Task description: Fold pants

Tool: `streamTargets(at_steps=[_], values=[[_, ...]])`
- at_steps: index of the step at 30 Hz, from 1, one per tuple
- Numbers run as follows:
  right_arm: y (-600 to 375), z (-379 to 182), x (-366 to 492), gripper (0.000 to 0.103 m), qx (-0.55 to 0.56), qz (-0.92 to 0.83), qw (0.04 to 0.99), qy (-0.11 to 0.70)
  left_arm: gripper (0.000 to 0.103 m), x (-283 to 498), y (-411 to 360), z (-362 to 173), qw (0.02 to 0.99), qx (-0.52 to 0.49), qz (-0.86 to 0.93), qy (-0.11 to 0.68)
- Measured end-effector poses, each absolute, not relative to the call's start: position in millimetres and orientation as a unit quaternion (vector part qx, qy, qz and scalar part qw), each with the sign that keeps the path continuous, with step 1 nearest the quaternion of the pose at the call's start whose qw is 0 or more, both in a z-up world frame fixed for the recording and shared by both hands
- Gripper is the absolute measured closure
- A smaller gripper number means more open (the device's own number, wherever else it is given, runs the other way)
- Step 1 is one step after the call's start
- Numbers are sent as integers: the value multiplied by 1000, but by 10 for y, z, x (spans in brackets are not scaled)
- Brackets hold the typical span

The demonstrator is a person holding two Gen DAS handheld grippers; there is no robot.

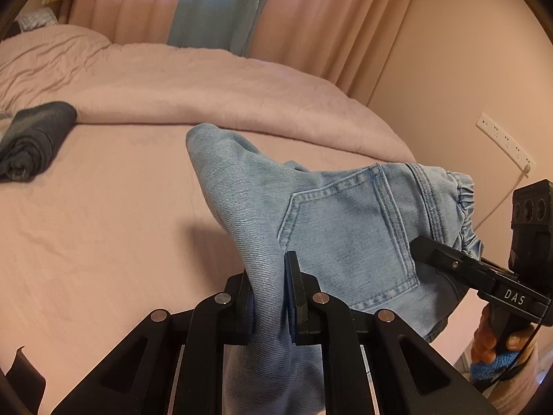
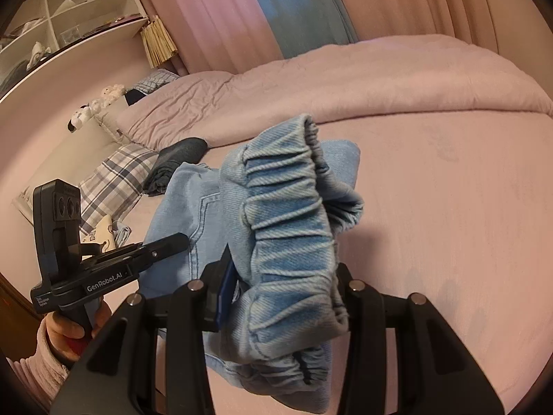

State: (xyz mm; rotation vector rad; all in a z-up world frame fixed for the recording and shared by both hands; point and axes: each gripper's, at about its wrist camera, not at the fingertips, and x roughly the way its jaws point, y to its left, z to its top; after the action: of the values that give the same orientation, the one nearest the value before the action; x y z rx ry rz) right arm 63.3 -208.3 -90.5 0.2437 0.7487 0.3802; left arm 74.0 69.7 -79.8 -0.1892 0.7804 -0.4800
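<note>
Light blue denim pants (image 1: pixel 345 221) hang in the air above the pink bed (image 1: pixel 103 207), held between both grippers. My left gripper (image 1: pixel 269 297) is shut on a fold of the fabric beside the back pocket (image 1: pixel 349 228). My right gripper (image 2: pixel 283 297) is shut on the bunched elastic waistband (image 2: pixel 287 228), which fills the space between its fingers. In the left wrist view the right gripper (image 1: pixel 449 259) comes in from the right, gripping the waistband edge. In the right wrist view the left gripper (image 2: pixel 162 245) reaches in from the left, held by a hand.
A folded dark garment (image 1: pixel 34 138) lies at the left on the bed. A rumpled pink duvet (image 1: pixel 207 86) is piled along the far side. A plaid pillow (image 2: pixel 117 180) and a shelf unit (image 2: pixel 69 17) are at the left. Curtains (image 1: pixel 242 3) hang behind.
</note>
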Motion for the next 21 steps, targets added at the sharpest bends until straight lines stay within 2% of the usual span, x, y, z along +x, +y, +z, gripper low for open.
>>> streamTargets(at_steps=[21], values=[[-1958, -546, 1141, 62, 99, 208, 920, 316, 92, 1183, 795, -457, 913, -74, -212, 340]])
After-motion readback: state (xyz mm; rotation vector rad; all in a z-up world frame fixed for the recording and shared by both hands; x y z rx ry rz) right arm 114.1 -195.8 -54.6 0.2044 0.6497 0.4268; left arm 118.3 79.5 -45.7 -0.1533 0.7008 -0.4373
